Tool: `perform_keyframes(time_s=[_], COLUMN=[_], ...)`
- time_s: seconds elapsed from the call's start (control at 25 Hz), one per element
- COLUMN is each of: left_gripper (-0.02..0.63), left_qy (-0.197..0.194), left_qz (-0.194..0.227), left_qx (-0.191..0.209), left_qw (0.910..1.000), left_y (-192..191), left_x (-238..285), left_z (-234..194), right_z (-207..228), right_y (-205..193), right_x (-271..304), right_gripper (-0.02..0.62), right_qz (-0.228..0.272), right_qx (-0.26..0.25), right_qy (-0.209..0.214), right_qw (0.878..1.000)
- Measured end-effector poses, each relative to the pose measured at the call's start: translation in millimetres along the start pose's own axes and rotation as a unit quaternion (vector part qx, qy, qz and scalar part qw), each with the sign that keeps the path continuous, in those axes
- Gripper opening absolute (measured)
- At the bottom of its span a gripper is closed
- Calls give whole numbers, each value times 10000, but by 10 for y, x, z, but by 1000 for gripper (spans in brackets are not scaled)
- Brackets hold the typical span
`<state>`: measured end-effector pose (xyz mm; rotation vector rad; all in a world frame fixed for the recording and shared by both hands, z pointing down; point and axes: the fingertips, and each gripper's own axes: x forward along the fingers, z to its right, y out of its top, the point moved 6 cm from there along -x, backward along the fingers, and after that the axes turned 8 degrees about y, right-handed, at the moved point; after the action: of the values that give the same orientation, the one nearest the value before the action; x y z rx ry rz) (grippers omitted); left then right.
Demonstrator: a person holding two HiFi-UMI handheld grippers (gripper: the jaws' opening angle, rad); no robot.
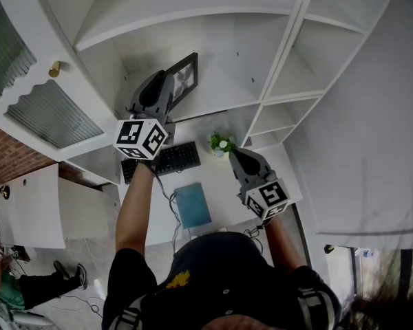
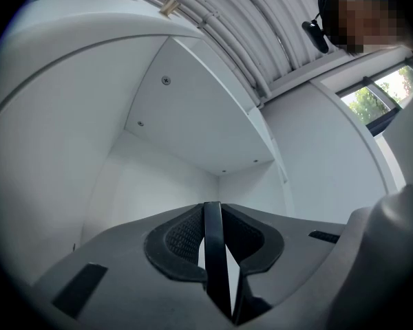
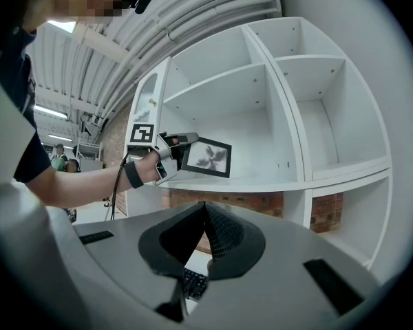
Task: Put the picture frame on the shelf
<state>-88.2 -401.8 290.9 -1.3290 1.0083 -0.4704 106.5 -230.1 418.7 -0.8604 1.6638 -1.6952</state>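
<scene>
Left gripper view showing left gripper (image 2: pixel 213 210) clamping frame (image 2: pixel 214 267) by its rim, just over shelf (image 1: pixel 220 102). Judging frame light, stiff, slippery, probably glass-fronted and fragile; rim pinch looking safest. Right gripper (image 3: pixel 205 206) idling closed, empty.

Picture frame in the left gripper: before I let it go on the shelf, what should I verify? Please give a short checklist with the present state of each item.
1. Left gripper jaws closed on the picture frame edge: ok.
2. Frame inside the shelf compartment, over the shelf board: ok.
3. Frame roughly upright, picture facing outward: ok.
4. Frame's bottom edge resting on the board: cannot tell, any gap is too small to see.
5. Nothing else on the board near the frame: ok.
6. Right gripper away from the frame, jaws together and empty: ok.
</scene>
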Motion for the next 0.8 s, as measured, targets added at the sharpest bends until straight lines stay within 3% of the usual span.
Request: perform_keyframes(time_s=[0.8], left_gripper=[78], left_qy=[-51], left_qz=[-594], left_qx=[213], left_qw=[9980], left_y=[-121], left_x=[170], left_z=[17], right_z=[-6], right_y=[19], right_x=[34], right_gripper=[6], right_qz=[7], right_qx=[-109], right_qy=[10], right_qw=[9999])
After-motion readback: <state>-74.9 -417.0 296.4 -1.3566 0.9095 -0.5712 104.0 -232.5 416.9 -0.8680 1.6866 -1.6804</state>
